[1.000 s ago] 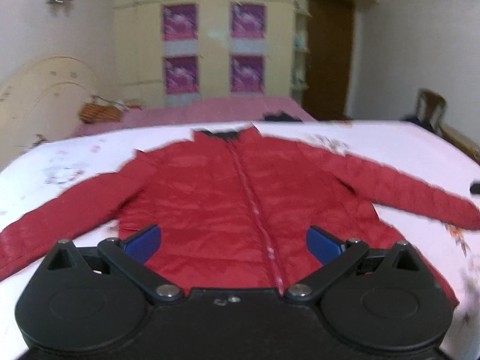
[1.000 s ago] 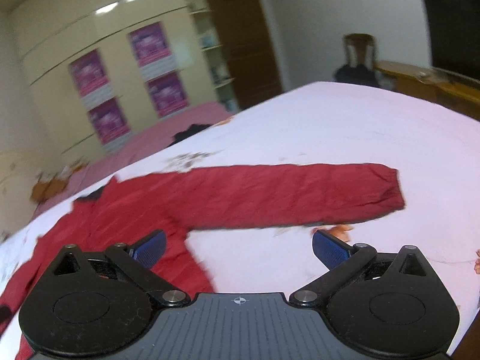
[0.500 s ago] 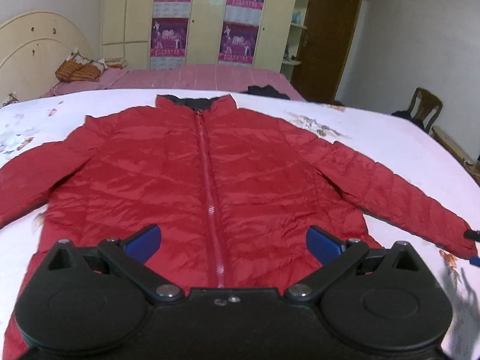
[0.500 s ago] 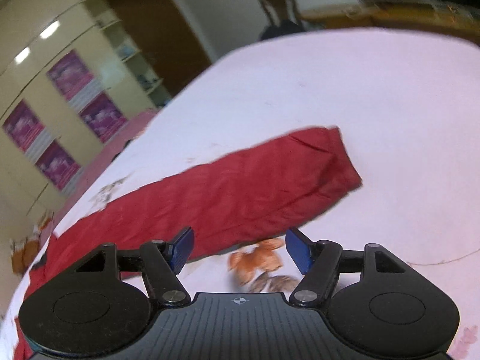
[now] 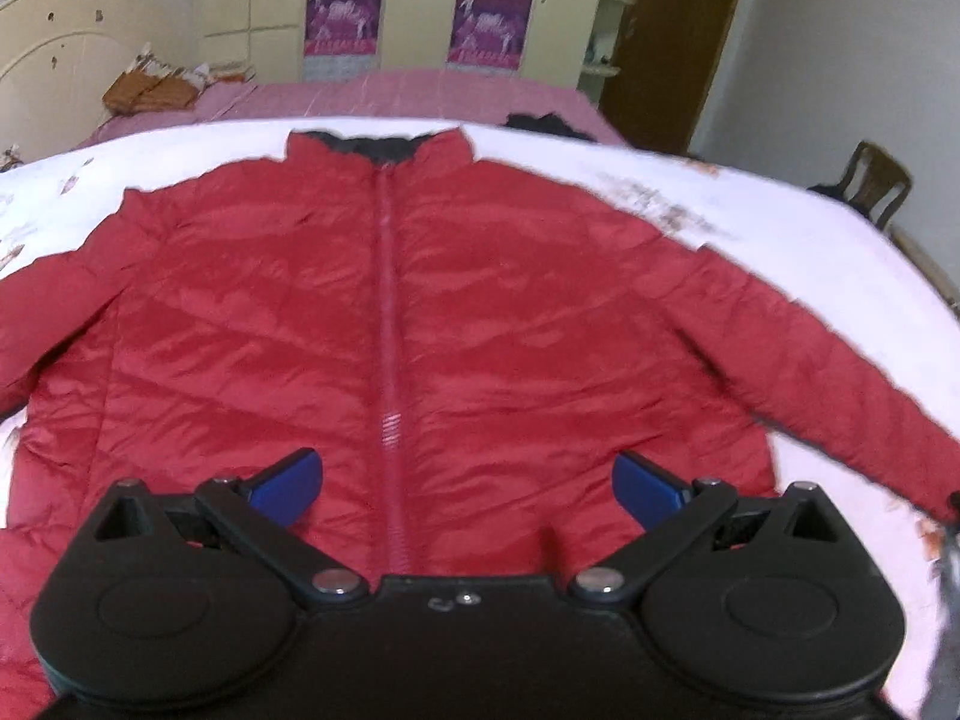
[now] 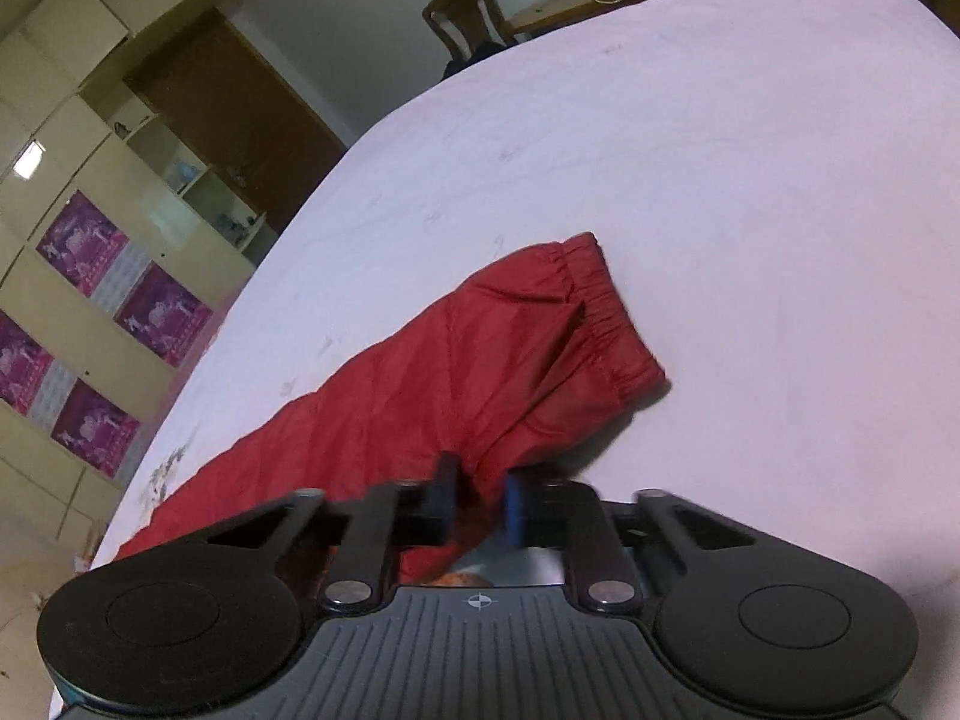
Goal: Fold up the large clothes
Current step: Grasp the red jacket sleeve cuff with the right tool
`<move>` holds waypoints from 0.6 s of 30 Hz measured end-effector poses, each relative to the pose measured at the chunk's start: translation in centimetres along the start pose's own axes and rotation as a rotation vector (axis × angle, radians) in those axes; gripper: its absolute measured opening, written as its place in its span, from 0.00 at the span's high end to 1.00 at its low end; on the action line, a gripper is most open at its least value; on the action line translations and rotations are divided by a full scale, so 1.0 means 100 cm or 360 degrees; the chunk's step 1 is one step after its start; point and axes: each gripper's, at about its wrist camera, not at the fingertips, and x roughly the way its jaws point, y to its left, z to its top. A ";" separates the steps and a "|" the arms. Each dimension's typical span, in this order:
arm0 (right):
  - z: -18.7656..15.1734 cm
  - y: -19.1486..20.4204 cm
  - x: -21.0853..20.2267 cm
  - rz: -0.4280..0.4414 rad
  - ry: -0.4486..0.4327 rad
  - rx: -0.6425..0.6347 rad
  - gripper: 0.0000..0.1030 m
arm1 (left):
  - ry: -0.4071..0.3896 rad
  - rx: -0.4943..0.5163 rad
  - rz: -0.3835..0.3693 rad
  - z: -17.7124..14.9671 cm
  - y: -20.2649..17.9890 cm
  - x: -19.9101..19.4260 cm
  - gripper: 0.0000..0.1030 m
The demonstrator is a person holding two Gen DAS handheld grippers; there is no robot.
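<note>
Red puffer jacket [image 5: 468, 324]: spread flat, zipped, on white bedsheet [image 6: 750, 150] | left gripper [image 5: 467, 483]: blue fingers wide apart, empty, above hem | right gripper [image 6: 480, 507]: fingers pinched on sleeve [image 6: 480, 372] fabric near cuff [image 6: 606, 312]

1. Bed [image 5: 780, 240]: white sheet with a faint floral print; the landmark for all entries below.
2. Second bed [image 5: 420, 93]: pink cover, just beyond the bed.
3. Wardrobe [image 5: 414, 6]: cream doors with purple posters, behind the second bed.
4. Headboard [image 5: 54, 60]: cream, curved, at the bed's far left.
5. Wooden chair [image 6: 465, 12]: beyond the bed's far right edge.
6. Brown door [image 5: 666, 42]: right of the wardrobe.
</note>
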 end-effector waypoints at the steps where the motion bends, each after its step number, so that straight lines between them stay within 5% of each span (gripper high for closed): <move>1: 0.000 0.007 -0.003 -0.0008 -0.0034 -0.0070 0.91 | 0.0041 -0.0005 0.0007 0.000 0.004 0.004 0.00; 5: 0.004 0.040 -0.018 0.0037 -0.0149 -0.0344 0.95 | 0.0093 -0.0028 -0.0005 0.001 0.021 0.007 0.01; 10: -0.003 0.106 -0.020 0.0270 -0.0166 -0.0706 0.95 | 0.0030 -0.0063 0.0076 0.008 0.037 -0.001 0.10; 18: -0.089 0.206 -0.033 0.0804 0.0079 -0.1191 0.95 | -0.0089 -0.0242 0.0143 0.024 0.073 -0.017 0.13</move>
